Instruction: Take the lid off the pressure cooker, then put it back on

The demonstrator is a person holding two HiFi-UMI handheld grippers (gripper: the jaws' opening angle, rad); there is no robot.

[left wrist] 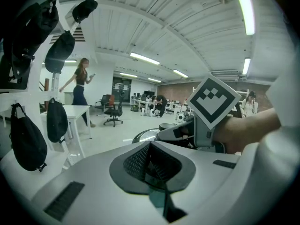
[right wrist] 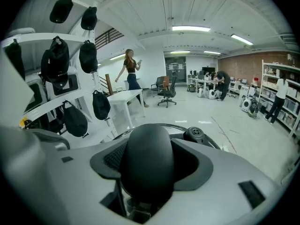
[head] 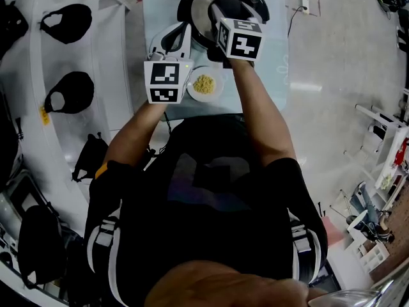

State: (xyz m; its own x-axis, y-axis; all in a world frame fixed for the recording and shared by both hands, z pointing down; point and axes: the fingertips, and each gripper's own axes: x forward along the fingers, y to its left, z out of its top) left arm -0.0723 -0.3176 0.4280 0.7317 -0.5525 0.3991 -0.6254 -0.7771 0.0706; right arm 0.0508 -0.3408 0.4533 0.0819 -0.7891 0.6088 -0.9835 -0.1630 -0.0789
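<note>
Status: lid (head: pixel 203 6) is seen seated on the pressure cooker (head: pixel 185 18), which is placed at the far end of a light-blue table (head: pixel 160 5). Whether the lid is locked cannot be told.

Grip side: right gripper (head: pixel 225 18) is closed on the black lid handle (right wrist: pixel 147 165). The gap is filled by the handle and both pads are pressed against its sides, so the jaws are held wide. The gripper is tilted downward and the handle is taken from the near side. A black valve (right wrist: pixel 194 134) is seen on the lid just past the handle, to the right.

Free side: left gripper (head: pixel 179 34) is positioned at the cooker's left flank, close to the rim; contact cannot be confirmed. Its pads are met, with nothing between them. The marker cube (left wrist: pixel 213 100) of the right gripper is caught in the left gripper view.

A plate (head: pixel 219 89) of yellow food (head: pixel 204 84) is set on the table nearer the person, between the forearms.

Black bags (head: pixel 67 23) are hung on a white rack at the left. A person (right wrist: pixel 131 74) is seen far off beside a white desk.
</note>
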